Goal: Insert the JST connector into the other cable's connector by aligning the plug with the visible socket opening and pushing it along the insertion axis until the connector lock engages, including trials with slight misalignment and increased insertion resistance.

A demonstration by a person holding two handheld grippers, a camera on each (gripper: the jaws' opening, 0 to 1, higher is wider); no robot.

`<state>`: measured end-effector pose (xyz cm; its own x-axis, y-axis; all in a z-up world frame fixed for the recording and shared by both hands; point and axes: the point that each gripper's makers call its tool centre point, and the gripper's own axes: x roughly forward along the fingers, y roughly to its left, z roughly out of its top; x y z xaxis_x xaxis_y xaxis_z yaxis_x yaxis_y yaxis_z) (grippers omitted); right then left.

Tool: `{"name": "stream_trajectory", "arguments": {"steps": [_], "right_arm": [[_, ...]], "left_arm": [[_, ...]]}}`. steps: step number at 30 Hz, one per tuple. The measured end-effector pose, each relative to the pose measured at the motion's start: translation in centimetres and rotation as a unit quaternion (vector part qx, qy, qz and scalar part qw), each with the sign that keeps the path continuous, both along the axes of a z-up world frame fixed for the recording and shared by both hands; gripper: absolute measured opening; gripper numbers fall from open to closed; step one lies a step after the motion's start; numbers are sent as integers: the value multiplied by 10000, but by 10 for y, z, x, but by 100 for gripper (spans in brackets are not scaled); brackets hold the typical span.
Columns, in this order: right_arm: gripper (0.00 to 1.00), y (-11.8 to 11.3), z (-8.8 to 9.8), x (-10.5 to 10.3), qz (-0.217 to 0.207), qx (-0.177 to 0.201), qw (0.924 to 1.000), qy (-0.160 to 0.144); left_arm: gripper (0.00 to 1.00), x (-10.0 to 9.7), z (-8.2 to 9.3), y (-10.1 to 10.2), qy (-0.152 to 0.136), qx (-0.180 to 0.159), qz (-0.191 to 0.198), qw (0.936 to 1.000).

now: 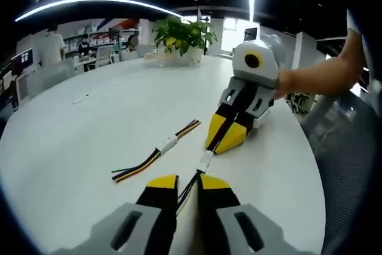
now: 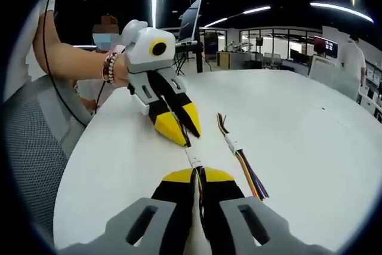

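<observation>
The round white table (image 1: 89,147) carries everything. On it, the left gripper (image 1: 188,181) and right gripper (image 2: 194,174), 2 yellow-tipped black tongs, face each other tip to tip, each pinched narrow on 1 end of a thin multicoloured ribbon cable (image 2: 199,186). Its small white JST connector (image 1: 205,160) sits in the gap between the tips, just above the table; I cannot tell whether plug and socket are mated. The long axis runs from 1 gripper toward the other. A second ribbon cable with a white connector (image 1: 156,158) lies loose nearby. I judge the cable light and floppy and the housing stiff but delicate, so a grip just behind the housing suits best.
</observation>
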<state>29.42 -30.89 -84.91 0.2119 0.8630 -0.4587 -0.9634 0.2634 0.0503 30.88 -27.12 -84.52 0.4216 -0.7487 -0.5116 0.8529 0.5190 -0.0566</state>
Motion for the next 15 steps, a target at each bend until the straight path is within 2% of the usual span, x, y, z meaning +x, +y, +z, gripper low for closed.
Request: {"name": "stream_trajectory", "arguments": {"steps": [5, 15], "right_arm": [[2, 0, 1, 4, -57, 60, 10000, -5], [2, -1, 2, 16, -71, 96, 9999, -9]], "left_arm": [[0, 1, 2, -2, -86, -27, -29, 10000], [0, 10, 2, -3, -150, -20, -10, 9999]]}}
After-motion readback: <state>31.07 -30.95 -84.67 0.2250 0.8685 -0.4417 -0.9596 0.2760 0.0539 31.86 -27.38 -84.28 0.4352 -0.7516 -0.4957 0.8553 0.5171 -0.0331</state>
